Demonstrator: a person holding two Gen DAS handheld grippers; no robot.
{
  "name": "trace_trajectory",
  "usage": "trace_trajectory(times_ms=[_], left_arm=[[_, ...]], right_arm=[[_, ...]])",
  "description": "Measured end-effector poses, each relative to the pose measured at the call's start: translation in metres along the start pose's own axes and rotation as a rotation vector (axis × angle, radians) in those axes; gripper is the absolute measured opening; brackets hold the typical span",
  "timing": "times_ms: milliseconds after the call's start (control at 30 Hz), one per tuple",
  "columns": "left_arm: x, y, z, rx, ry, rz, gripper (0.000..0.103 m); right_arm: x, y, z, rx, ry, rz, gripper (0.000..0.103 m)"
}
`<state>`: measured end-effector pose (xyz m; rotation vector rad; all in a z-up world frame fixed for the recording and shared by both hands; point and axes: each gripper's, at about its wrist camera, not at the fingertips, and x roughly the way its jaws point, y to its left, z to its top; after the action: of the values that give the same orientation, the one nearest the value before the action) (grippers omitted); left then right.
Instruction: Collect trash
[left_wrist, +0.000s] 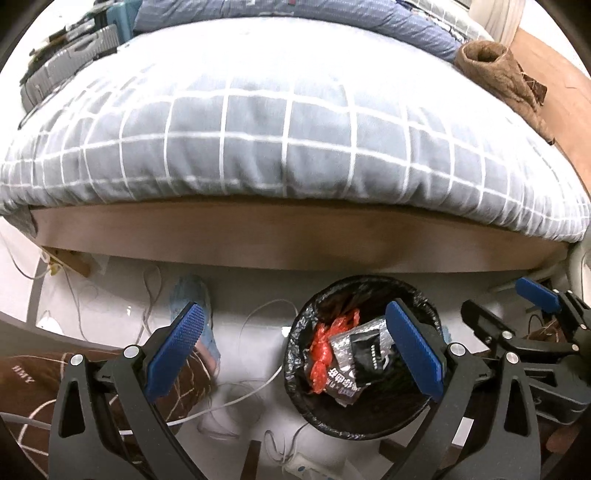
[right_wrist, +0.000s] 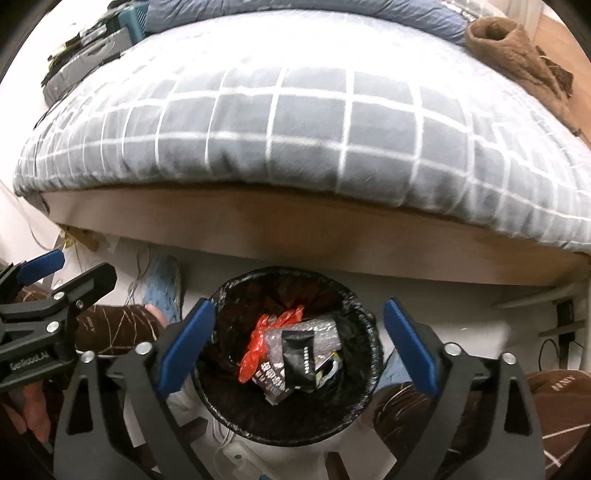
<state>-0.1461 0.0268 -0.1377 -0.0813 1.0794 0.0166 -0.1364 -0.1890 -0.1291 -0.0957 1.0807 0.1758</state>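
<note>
The bin (right_wrist: 286, 354) stands on the floor, just in front of the bed (right_wrist: 295, 122). Inside the bin lie the trash bits: a red wrapper (right_wrist: 255, 350) and a black packet (right_wrist: 297, 354). The right tool (right_wrist: 295, 350) hangs over the bin, spread wide, holding nothing. The left tool (left_wrist: 295, 354) is beside the bin, spread wide too, with nothing in it
</note>
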Motion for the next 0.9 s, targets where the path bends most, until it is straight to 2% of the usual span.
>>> trace_trajectory(times_ms=[200,267,400,700,900], left_arm=[[-0.041,-0.019,0.021,0.039,-0.085,-0.012,0.097],[-0.059,-0.021,0.029,0.042,-0.121,-0.018,0.097],[-0.099,-0.029,0.037,0.057,-0.179,-0.027,0.097],[-0.177,-0.041,0.025,0.079,-0.275,-0.056,0.097],[-0.202,-0.045,0.011,0.106,-0.282,-0.046,0.097]], right_arm=[[-0.048,-0.018,0.014,0.046,-0.093,-0.049,0.095],[-0.073,-0.021,0.020,0.042,-0.147,-0.086,0.095],[-0.125,-0.030,0.026,0.070,-0.228,-0.100,0.095],[-0.204,-0.032,0.015,0.088,-0.348,-0.113,0.095],[-0.233,-0.033,-0.002,0.104,-0.370,-0.108,0.095]])
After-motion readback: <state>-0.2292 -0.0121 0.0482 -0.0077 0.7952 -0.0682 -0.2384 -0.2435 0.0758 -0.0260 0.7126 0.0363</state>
